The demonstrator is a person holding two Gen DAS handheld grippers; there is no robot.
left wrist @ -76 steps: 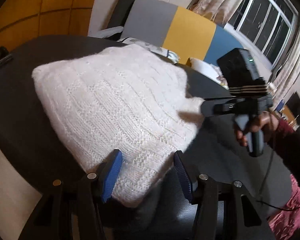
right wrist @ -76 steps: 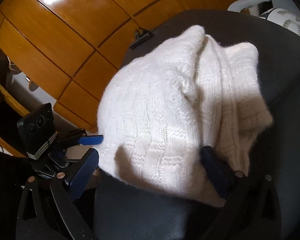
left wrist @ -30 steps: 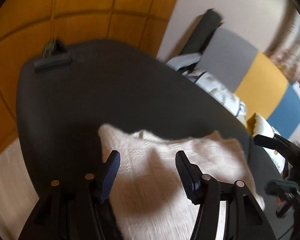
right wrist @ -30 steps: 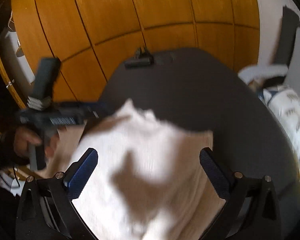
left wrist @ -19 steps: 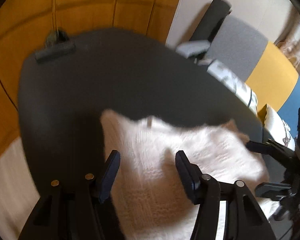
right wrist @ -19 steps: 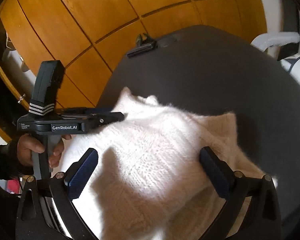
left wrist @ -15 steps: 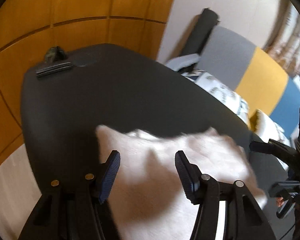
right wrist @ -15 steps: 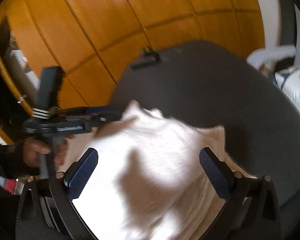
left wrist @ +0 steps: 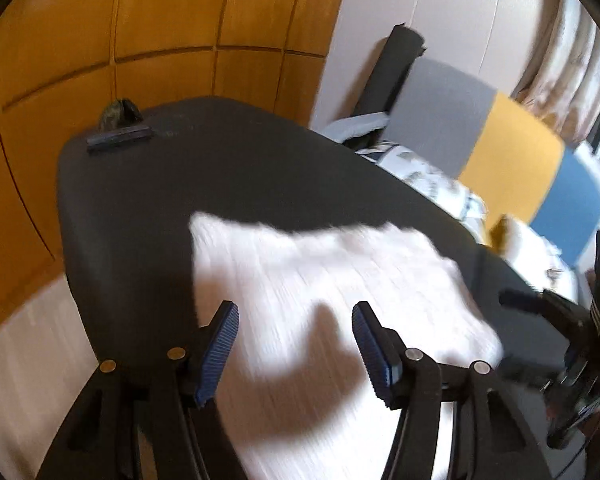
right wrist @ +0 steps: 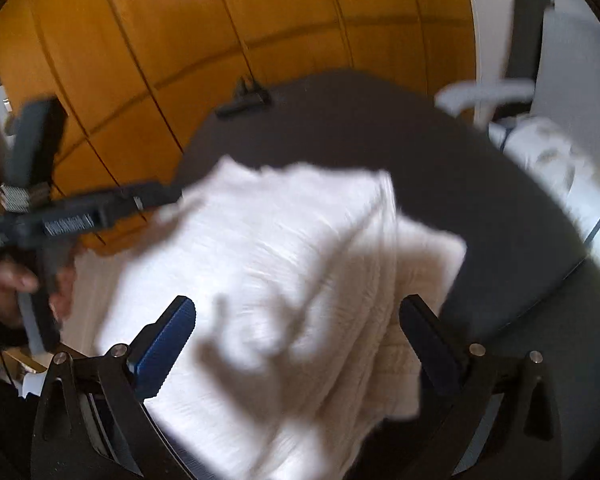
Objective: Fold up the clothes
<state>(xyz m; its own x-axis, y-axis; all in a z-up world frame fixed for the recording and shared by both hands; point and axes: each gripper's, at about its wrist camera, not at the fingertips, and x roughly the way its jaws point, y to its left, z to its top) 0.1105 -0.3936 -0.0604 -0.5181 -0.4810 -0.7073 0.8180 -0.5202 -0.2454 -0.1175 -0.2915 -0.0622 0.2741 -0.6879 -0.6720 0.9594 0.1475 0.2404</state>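
While the white sweater [left wrist: 324,280] lies folded on the dark table [left wrist: 140,200], the left gripper [left wrist: 296,344] and right gripper [right wrist: 296,344] (both spread wide, holding nothing) might snag its fuzzy, blurry-looking knit and undo the fold.

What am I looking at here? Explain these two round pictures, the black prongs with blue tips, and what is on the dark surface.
No robot is here: a person holds a tool in each hand, and each tool carries a wide-angle camera looking along its two fingers. One picture comes from the left hand-held gripper, the other from the right hand-held gripper. The blue tips are their rubber pads. Each camera also catches the other tool at its edge. A folded white knit sweater lies on the dark table, and a small dark clip sits at the far edge. Both sets of jaws stand apart above the sweater, and nothing is held.
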